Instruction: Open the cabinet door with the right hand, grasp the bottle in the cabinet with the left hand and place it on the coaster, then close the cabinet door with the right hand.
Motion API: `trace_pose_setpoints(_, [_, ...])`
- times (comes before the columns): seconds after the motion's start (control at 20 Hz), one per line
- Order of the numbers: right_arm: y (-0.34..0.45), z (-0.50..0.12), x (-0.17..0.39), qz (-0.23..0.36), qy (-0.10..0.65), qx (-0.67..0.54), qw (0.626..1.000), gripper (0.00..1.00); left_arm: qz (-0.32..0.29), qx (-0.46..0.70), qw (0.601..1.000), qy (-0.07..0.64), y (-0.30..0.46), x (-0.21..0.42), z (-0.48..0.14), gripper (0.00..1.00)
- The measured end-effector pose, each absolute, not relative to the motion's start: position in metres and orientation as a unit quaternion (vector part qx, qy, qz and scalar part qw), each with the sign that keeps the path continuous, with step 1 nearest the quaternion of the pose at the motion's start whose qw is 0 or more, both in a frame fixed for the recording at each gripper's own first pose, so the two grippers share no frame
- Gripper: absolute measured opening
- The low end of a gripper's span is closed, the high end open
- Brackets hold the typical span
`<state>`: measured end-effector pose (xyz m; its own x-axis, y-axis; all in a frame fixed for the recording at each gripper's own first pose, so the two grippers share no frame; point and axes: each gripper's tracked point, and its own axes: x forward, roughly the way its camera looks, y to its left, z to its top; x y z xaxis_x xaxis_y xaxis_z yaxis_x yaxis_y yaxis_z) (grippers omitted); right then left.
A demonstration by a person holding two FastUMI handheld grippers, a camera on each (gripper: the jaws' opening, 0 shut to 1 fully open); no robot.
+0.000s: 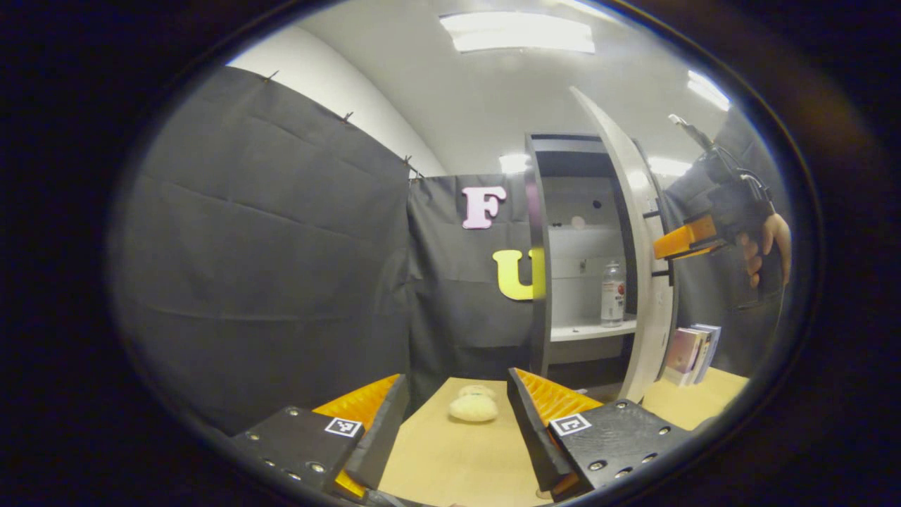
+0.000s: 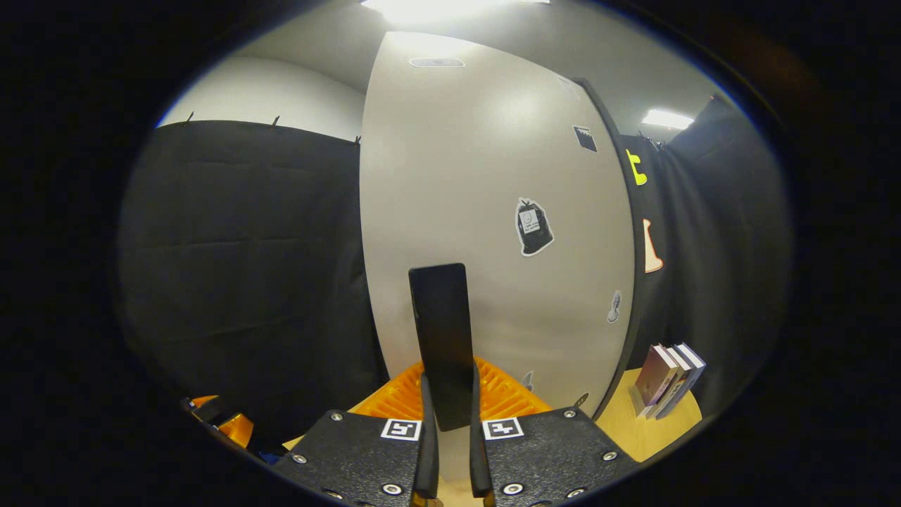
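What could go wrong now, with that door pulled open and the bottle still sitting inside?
The right gripper is clamped on the door handle; if it slips, the cabinet door might swing back across the opening. The bottle stands close to that door's edge, so the open left gripper could clip it and topple the bottle.

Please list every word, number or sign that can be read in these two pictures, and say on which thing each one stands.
No text can be read here.
Bottle label: too small to read.
Stickers on the cabinet door: blurred, no legible words.
Books, spines: too small.
Square markers on the left gripper: patterns, not text.
Door handle, clamped in the right gripper: bare.
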<state>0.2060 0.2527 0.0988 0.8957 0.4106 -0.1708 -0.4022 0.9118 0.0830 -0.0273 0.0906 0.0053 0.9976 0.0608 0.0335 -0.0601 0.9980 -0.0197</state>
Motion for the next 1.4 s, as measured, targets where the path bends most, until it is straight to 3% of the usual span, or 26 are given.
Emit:
trace_pose_setpoints(0.05, [0.247, 0.099, 0.202, 0.207, 0.091, 0.024, 0.974, 0.17, 0.025, -0.008, 0.999, -0.019, 0.082, -0.031, 0.009, 0.81])
trace_pose_setpoints(0.5, [0.185, 0.104, 0.178, 0.174, 0.084, 0.015, 0.981, 0.17, -0.023, -0.003, 1.000, -0.018, 0.009, -0.037, 0.021, 0.81])
trace_pose_setpoints(0.6, [0.172, 0.106, 0.175, 0.161, 0.083, 0.005, 0.983, 0.17, -0.035, -0.006, 0.999, -0.018, -0.007, -0.040, 0.021, 0.87])
trace_pose_setpoints(0.65, [0.166, 0.106, 0.174, 0.157, 0.083, 0.003, 0.984, 0.17, -0.041, -0.007, 0.999, -0.018, -0.011, -0.039, 0.021, 0.81])
trace_pose_setpoints(0.75, [0.155, 0.107, 0.173, 0.147, 0.083, 0.004, 0.986, 0.17, -0.050, -0.009, 0.999, -0.015, -0.023, -0.042, 0.020, 0.81])
trace_pose_setpoints(0.8, [0.150, 0.107, 0.173, 0.142, 0.083, 0.005, 0.986, 0.16, -0.055, -0.009, 0.998, -0.013, -0.029, -0.044, 0.021, 0.87])
trace_pose_setpoints(0.95, [0.130, 0.109, 0.171, 0.125, 0.079, -0.008, 0.989, 0.14, -0.065, -0.012, 0.998, -0.011, -0.045, -0.051, 0.020, 0.81])
trace_pose_setpoints(1.0, [0.128, 0.109, 0.169, 0.120, 0.079, -0.014, 0.990, 0.13, -0.067, -0.014, 0.998, -0.008, -0.050, -0.053, 0.020, 0.87])
trace_pose_setpoints(1.15, [0.110, 0.106, 0.166, 0.112, 0.081, -0.023, 0.990, 0.13, -0.070, -0.009, 0.998, -0.008, -0.060, -0.060, 0.026, 0.87])
trace_pose_setpoints(1.2, [0.105, 0.105, 0.167, 0.111, 0.082, -0.019, 0.990, 0.13, -0.071, -0.006, 0.997, -0.008, -0.065, -0.062, 0.027, 0.81])
trace_pose_setpoints(1.25, [0.102, 0.105, 0.166, 0.111, 0.083, -0.012, 0.990, 0.13, -0.074, -0.004, 0.997, -0.008, -0.069, -0.065, 0.027, 0.87])
trace_pose_setpoints(1.4, [0.092, 0.105, 0.164, 0.108, 0.080, -0.012, 0.991, 0.13, -0.082, -0.004, 0.997, -0.004, -0.084, -0.073, 0.030, 0.87])
